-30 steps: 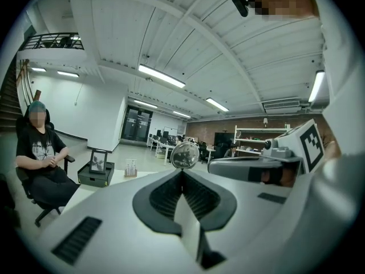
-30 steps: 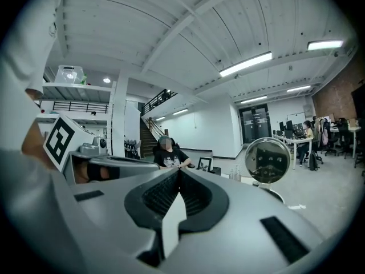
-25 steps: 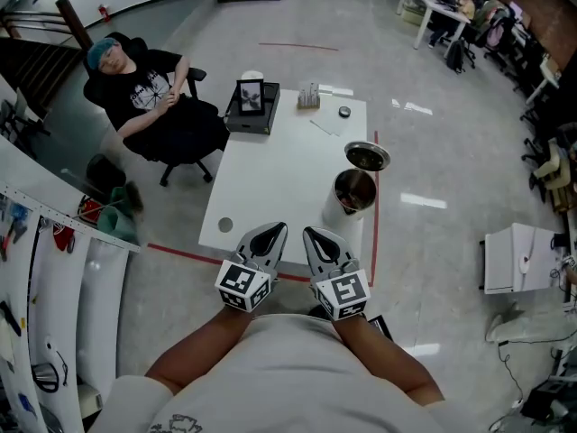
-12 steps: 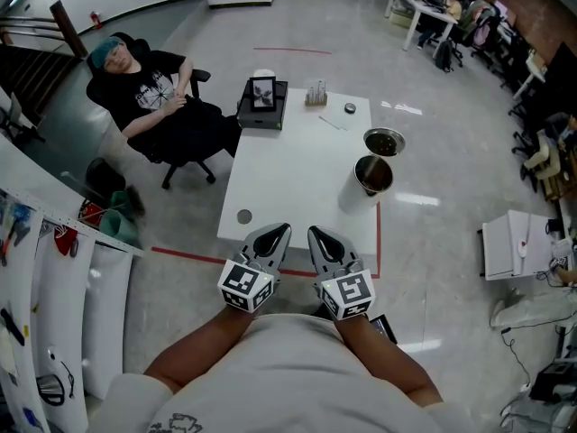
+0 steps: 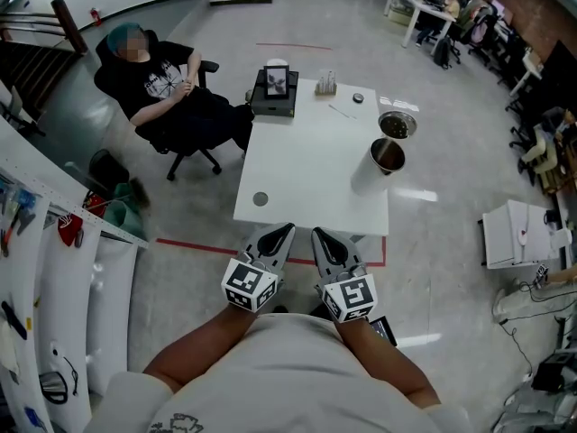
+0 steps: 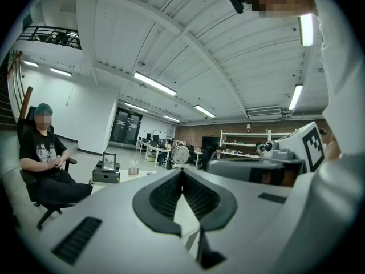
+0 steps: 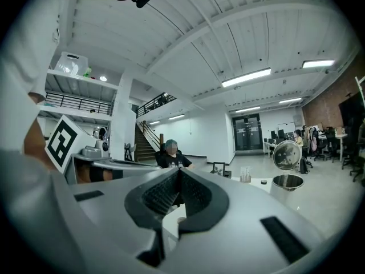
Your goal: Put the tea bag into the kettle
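The steel kettle (image 5: pixel 388 156) stands open on the right side of the white table (image 5: pixel 306 170), and its round lid (image 5: pixel 398 124) is just behind it. A small pale flat piece (image 5: pixel 341 111), perhaps the tea bag, lies near the far edge. My left gripper (image 5: pixel 285 231) and right gripper (image 5: pixel 321 234) are side by side at the table's near edge, level, both shut and empty. The left gripper view shows the left gripper (image 6: pixel 182 171) with its jaws closed tip to tip. In the right gripper view the kettle (image 7: pixel 287 182) is far ahead and to the right of the right gripper (image 7: pixel 179 171).
A picture frame on a black box (image 5: pixel 276 88), a small holder (image 5: pixel 326 84) and a dark knob (image 5: pixel 359 98) stand at the table's far end. A round disc (image 5: pixel 261 199) lies near the front left. A person sits in a chair (image 5: pixel 171 97) to the left. Red tape (image 5: pixel 189 246) marks the floor.
In the head view the table and kettle have shifted right and up as I moved. Both grippers keep their place before my body and stay shut.
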The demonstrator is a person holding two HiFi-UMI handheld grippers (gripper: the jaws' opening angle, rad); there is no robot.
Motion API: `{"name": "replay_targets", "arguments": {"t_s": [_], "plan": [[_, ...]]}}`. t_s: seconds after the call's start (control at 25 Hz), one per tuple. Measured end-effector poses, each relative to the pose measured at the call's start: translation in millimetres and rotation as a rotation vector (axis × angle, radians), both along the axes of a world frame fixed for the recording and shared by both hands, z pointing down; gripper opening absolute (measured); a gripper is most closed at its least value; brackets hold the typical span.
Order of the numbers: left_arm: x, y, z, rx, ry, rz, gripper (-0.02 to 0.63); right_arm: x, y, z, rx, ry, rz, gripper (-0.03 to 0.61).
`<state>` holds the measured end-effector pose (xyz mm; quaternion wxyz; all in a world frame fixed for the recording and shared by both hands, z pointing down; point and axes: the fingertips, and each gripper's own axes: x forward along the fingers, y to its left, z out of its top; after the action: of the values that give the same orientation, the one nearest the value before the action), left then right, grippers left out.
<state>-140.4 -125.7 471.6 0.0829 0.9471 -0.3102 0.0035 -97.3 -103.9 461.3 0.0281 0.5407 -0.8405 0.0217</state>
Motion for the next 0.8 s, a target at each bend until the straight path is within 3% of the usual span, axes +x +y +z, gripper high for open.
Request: {"name": "replay_targets", "arguments": {"t_s": [0.8], "plan": [[-24,26,0,-0.009,0.029,-0.015,0.011,-25,27,0,-0.003,0.008,-0.014,0.011]]}}
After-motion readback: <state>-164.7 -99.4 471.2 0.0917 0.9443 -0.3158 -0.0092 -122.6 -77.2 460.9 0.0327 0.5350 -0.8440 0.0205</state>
